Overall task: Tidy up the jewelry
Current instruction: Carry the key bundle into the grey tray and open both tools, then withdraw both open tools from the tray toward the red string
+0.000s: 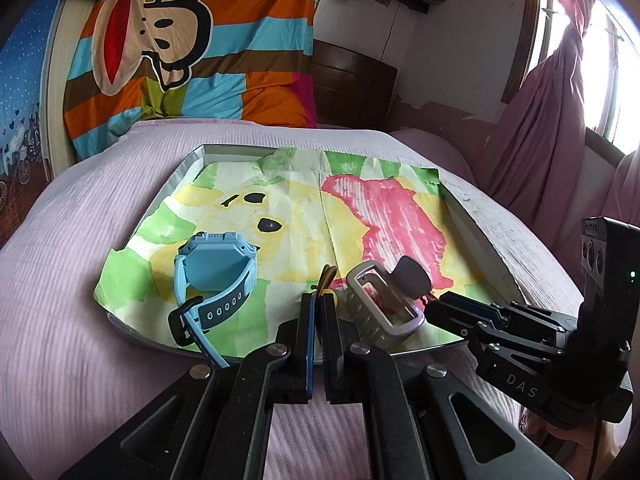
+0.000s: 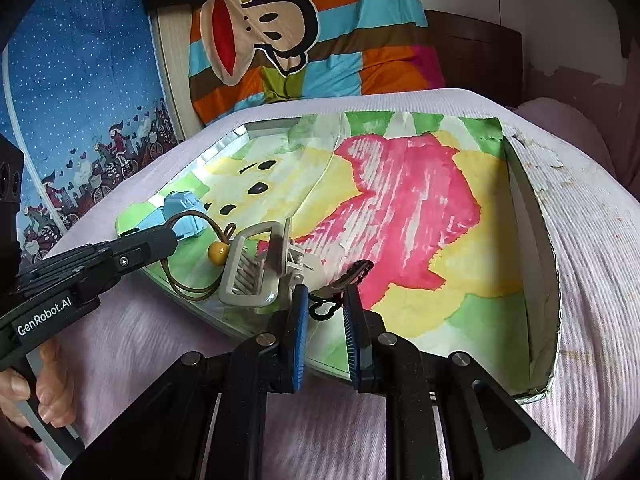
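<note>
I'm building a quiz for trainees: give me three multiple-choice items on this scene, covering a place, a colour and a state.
1. The watch lies: A on the painted paper; B on the striped pillow; C on the floor.
2. The bead on the hair tie is: A red; B yellow; C black.
3. The left hand-held gripper is: A wide open; B shut on the hair tie; C out of view.
Answers: A, paper shows under it; B, plainly yellow; B, its fingers pinch the cord.
</note>
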{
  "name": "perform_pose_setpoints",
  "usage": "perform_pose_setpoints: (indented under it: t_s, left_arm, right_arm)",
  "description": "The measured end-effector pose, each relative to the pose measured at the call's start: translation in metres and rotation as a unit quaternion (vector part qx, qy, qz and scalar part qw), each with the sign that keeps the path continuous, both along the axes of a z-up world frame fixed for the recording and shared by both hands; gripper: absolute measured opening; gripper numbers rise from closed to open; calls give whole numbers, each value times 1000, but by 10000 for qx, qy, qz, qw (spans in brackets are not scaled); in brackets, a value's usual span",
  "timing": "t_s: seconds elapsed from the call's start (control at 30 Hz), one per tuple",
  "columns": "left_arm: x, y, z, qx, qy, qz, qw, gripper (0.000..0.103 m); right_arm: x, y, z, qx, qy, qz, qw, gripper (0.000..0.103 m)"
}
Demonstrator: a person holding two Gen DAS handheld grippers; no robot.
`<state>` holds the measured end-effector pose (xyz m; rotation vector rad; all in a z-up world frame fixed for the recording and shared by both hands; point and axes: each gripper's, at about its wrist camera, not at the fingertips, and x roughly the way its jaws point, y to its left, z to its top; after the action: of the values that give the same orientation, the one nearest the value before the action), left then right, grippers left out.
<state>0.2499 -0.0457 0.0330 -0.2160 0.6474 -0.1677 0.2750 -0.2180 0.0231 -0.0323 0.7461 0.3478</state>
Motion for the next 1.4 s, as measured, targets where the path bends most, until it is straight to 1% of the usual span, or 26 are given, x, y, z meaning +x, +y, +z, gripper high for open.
perform_pose_setpoints:
  t_s: [0.07, 0.13, 0.17, 0.2, 0.23, 0.27, 0.3, 0.33, 0.37, 0.4, 0.43, 0.47, 0.5, 0.53, 0.57, 0.6, 0.67, 0.73, 0.8, 0.87, 1.1, 1.4]
  left_arm:
    - [-4, -1, 0, 26, -2, -24, 10000, 5]
    - [-10, -2, -1, 83, -36, -19, 10000, 19]
    - [-14, -1, -1, 77, -81, -7, 9999, 22]
    - [-19, 1, 0, 38, -139, -5, 9999, 29]
    - [-23, 2, 0, -9, -195, 7, 9998, 38]
    - [-28, 4, 0, -46, -250, 36, 9997, 43]
    - [-33, 5, 1, -79, -319, 64, 9994, 49]
    - [-38, 8, 1, -107, -388, 78, 9992, 52]
    - [-43, 9, 2, -116, -438, 86, 9989, 53]
    - [-48, 10, 2, -118, -487, 99, 9987, 57]
    - [-53, 11, 3, -124, -540, 120, 9984, 64]
    - [-57, 13, 4, -130, -591, 151, 9981, 69]
    - [-62, 14, 5, -131, -656, 188, 9976, 78]
    - [-68, 16, 7, -132, -740, 223, 9969, 83]
    - [-73, 17, 8, -128, -832, 243, 9962, 84]
    - [-78, 19, 10, -126, -893, 244, 9956, 88]
    - [-86, 21, 12, -85, -982, 290, 9947, 93]
    - [-94, 22, 14, -42, -1103, 348, 9933, 101]
    - [-102, 25, 16, 4, -1184, 365, 9923, 103]
    - [-108, 25, 16, 65, -1204, 339, 9921, 103]
    - [-130, 27, 7, 299, -1122, 195, 9930, 103]
    - [-149, 34, -4, 361, -963, 48, 9947, 103]
  right_arm:
    - [-2, -2, 0, 44, -34, -22, 10000, 16]
    - [-7, -4, 2, 60, -145, -44, 9999, 18]
    - [-11, -6, 3, 91, -222, -73, 9997, 22]
    - [-14, -9, 4, 136, -304, -111, 9994, 25]
    - [-20, -11, 5, 192, -397, -149, 9989, 33]
    - [-26, -14, 6, 228, -489, -189, 9984, 37]
    - [-31, -17, 8, 252, -584, -226, 9977, 38]
    - [-37, -20, 9, 284, -684, -261, 9969, 38]
    - [-44, -24, 10, 332, -801, -311, 9957, 43]
    - [-50, -28, 12, 394, -909, -360, 9944, 46]
    - [-57, -32, 13, 478, -1011, -389, 9930, 51]
    - [-65, -35, 15, 582, -1127, -416, 9911, 55]
    - [-71, -38, 16, 655, -1213, -437, 9895, 56]
    - [-77, -40, 18, 724, -1312, -461, 9876, 61]
    - [-84, -42, 20, 789, -1409, -474, 9857, 66]
    - [-89, -43, 22, 829, -1482, -480, 9843, 68]
    - [-101, -45, 24, 849, -1635, -529, 9815, 79]
    - [-110, -46, 26, 917, -1735, -528, 9791, 82]
    - [-119, -46, 28, 919, -1812, -529, 9777, 86]
    - [-127, -46, 29, 892, -1882, -506, 9768, 90]
    - [-154, -43, 26, 847, -1862, -428, 9779, 91]
    - [-181, -43, 13, 676, -1728, -285, 9822, 91]
